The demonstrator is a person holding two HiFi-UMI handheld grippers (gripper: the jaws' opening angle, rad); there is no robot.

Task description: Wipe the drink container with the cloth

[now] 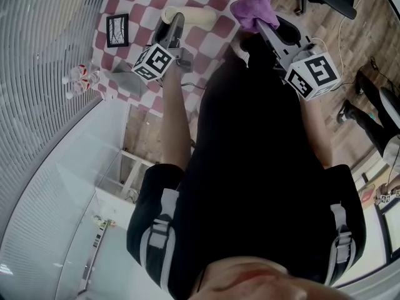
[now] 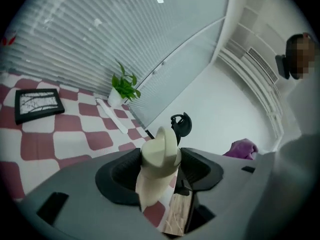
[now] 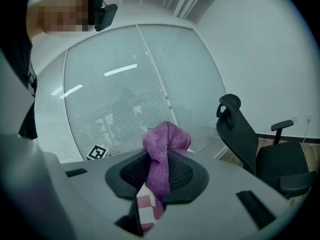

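left tool (image 1: 175,21): clamped on the drink container (image 2: 160,151); both pads press its cream sides, and the capped end points away from the camera.
right tool (image 1: 261,25): clamped on the cloth (image 3: 165,151); purple folds bunch above the jaws and a tail hangs below them.
drink container, place: held in the air over the bench, lying roughly level across the left tool's jaws in the head view, one end toward the cloth.
cloth, place: also in the air, just to the right of the container; the head view shows a narrow gap between the two.
arms: the person wears a black top and both forearms reach forward; the marker cube on each tool faces up toward the head camera.
bench (image 1: 134,2): red-and-white check cover, below both tools.
picture frame (image 2: 37,105): black, flat on the checks, left of the left tool and well apart from it.
white strip (image 2: 112,116): lies on the checks near the plant.
plant (image 2: 125,86): small, green, in a white pot at the far edge of the bench.
marker tag (image 3: 97,151): black-and-white square beyond the right tool's jaws; cannot tell what it sits on.
glass wall (image 3: 125,84): slatted blinds, behind the bench.
office chair (image 3: 260,149): black, on the wooden floor (image 1: 365,24), right of the bench.
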